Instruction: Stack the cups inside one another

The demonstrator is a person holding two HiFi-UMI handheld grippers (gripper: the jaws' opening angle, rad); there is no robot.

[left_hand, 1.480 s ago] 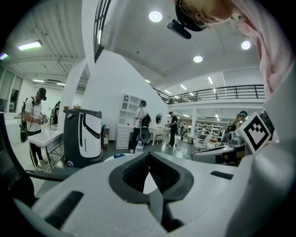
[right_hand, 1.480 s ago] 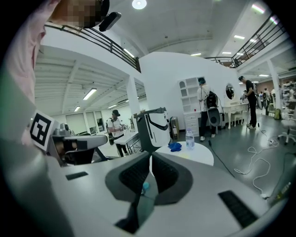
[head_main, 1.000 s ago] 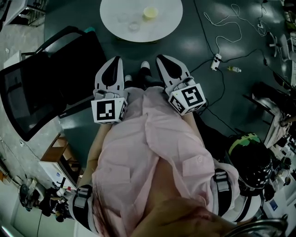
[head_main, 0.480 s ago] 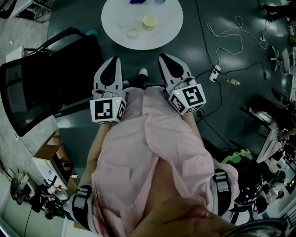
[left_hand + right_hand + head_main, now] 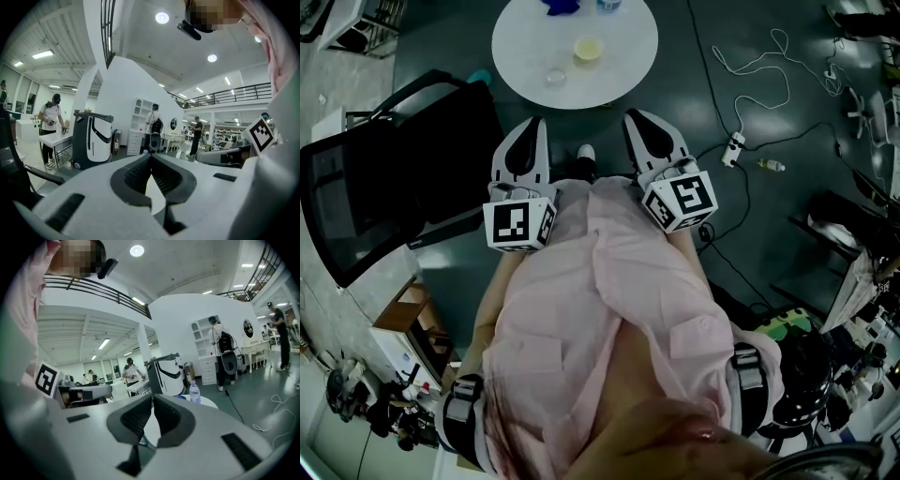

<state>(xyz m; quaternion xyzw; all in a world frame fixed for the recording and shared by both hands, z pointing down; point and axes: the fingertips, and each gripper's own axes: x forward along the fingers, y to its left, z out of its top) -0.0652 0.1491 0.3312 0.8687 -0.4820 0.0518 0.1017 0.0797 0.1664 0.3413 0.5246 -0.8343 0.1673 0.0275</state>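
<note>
A round white table (image 5: 623,66) stands ahead of me on the dark floor. On it sit a pale yellow cup (image 5: 588,49) and a clear cup (image 5: 556,77), apart from each other. My left gripper (image 5: 532,125) and right gripper (image 5: 638,117) are held side by side close to the pink shirt, well short of the table. Both are shut with nothing between the jaws. In the left gripper view the left gripper (image 5: 150,157) has its pads pressed together; the right gripper (image 5: 153,399) looks the same in the right gripper view, with the table (image 5: 208,402) beyond it.
A blue item (image 5: 562,5) and a water bottle (image 5: 195,393) stand at the table's far side. A black chair (image 5: 394,178) is at my left. Cables and a power strip (image 5: 733,150) lie on the floor at the right. People and a white-black machine (image 5: 93,140) stand farther off.
The table has slid lower in the head view, showing more of its far side with the blue item. Both grippers stay shut and almost where they were.
</note>
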